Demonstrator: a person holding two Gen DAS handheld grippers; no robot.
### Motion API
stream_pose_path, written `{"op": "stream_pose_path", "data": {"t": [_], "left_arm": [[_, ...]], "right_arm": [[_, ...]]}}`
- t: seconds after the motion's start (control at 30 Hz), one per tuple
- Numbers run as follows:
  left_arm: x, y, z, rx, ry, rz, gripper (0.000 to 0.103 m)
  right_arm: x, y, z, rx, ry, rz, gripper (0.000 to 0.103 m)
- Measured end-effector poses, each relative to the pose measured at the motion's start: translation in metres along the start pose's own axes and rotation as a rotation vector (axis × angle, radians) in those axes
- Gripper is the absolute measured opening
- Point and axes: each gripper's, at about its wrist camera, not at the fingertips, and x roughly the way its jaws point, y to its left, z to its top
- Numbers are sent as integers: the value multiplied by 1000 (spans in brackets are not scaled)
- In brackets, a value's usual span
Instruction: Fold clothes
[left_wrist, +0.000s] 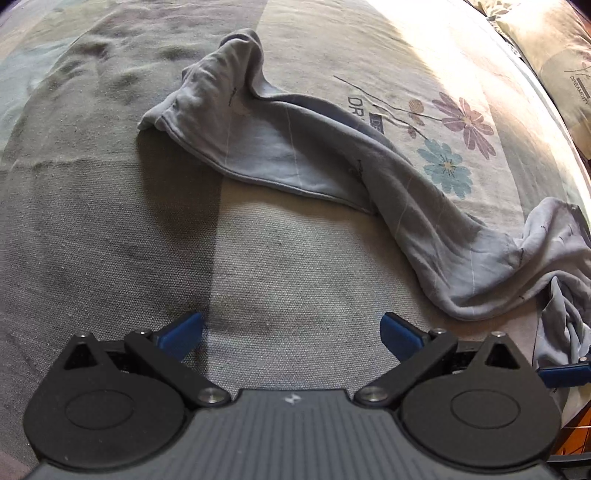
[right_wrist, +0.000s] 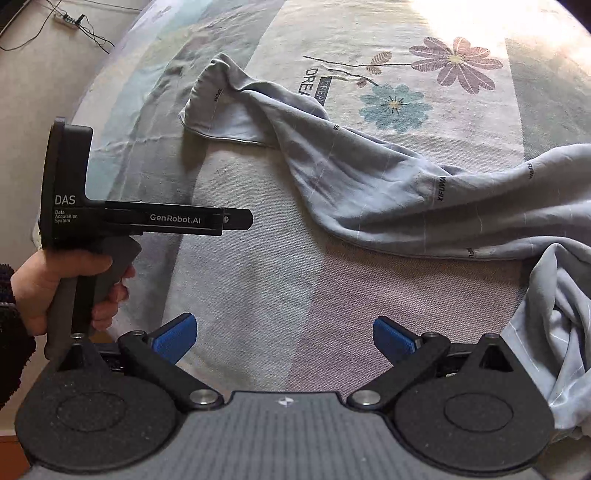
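Note:
A grey-blue garment (left_wrist: 332, 162) lies crumpled and stretched out across the bed, running from the far middle to the right. It also shows in the right wrist view (right_wrist: 369, 184), with a bunched part at the right edge (right_wrist: 561, 314). My left gripper (left_wrist: 291, 328) is open and empty, above bare bedspread short of the garment. My right gripper (right_wrist: 284, 332) is open and empty, with the bunched cloth just right of it. The left gripper's body (right_wrist: 74, 206) and the hand holding it show at the left in the right wrist view.
The bed is covered by a striped bedspread (left_wrist: 110, 221) with printed flowers (right_wrist: 395, 103) beyond the garment. A pillow (left_wrist: 554, 55) lies at the far right. Floor with a power strip and cables (right_wrist: 66, 18) shows beyond the bed's left edge.

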Motion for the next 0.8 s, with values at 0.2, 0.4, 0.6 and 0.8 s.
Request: {"op": "stream_pose_path", "data": {"t": [0.2,0.4,0.6,0.8], "left_arm": [[-21,32,27,-153,-153,-89,101],[-4,69,39,-262,-328,-227,101],[16,78,41,-221,-404,-293,101],[25,80,58,-136,-487,-358,101]], "right_arm": [[12,-4,18,-44,-9,88,103],[13,-11,24,-234,-126,14,103],[27,-23,18,-227,-167,-84,103],[38,-16,24,-148,-201,-68,103]]}}
